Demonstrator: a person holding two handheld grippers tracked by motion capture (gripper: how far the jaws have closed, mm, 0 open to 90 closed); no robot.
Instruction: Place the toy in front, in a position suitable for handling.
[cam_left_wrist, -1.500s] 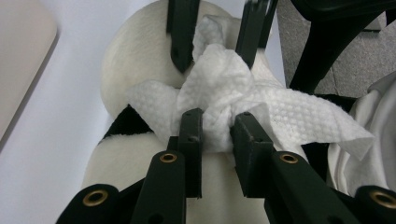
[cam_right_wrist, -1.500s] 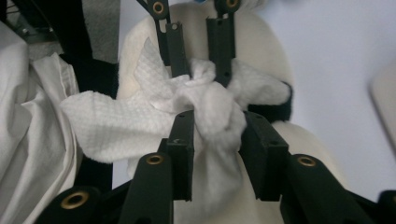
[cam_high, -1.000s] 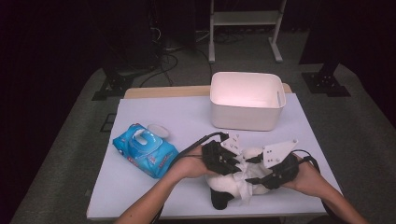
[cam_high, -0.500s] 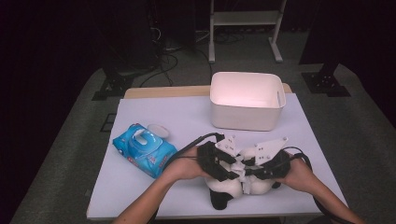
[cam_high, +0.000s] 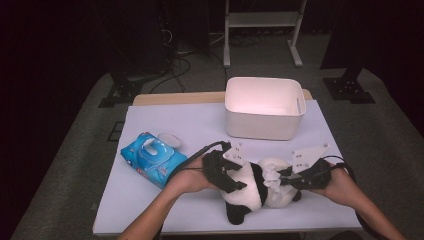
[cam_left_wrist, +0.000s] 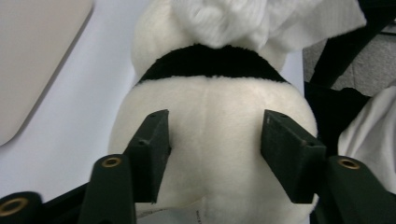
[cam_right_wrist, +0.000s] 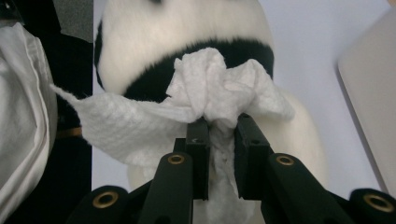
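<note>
High view, layout: a plush panda (cam_high: 252, 187) is lying on the white counter (cam_high: 165, 125) at the near edge, between the two hands; a white bin (cam_high: 264, 107) is standing behind it, and a blue wipes pack (cam_high: 150, 159) is lying well to the left.
Step in hand: judged as wiping the toy with a crumpled wipe (cam_right_wrist: 205, 100) while the other hand is steadying it.
Left claw (cam_left_wrist: 215, 154): its black pads are sitting at either side of the panda's pale rounded body. The jaws have just been opening, with the toy between them. Whether the pads are touching the fur cannot be told, and a firm squeeze is not apparent.
Right claw (cam_right_wrist: 217, 135): the jaws have just been closing and are now pinching the gathered tail of the wipe tightly, with only a narrow gap between the pads.
Wipe position: it is bunching against the black band of the panda, its loose corner fanning out sideways.
Next move, judgement: the right claw should be dragging the wipe across the fur with light pressure. The left claw likely needs to be bracing the toy, or it will be sliding on the smooth counter.
Materials: the fur is short, dense and matte. The wipe is thin and quilted, holding its creases. The bin is rigid with rounded corners. The pack is glossy film.
</note>
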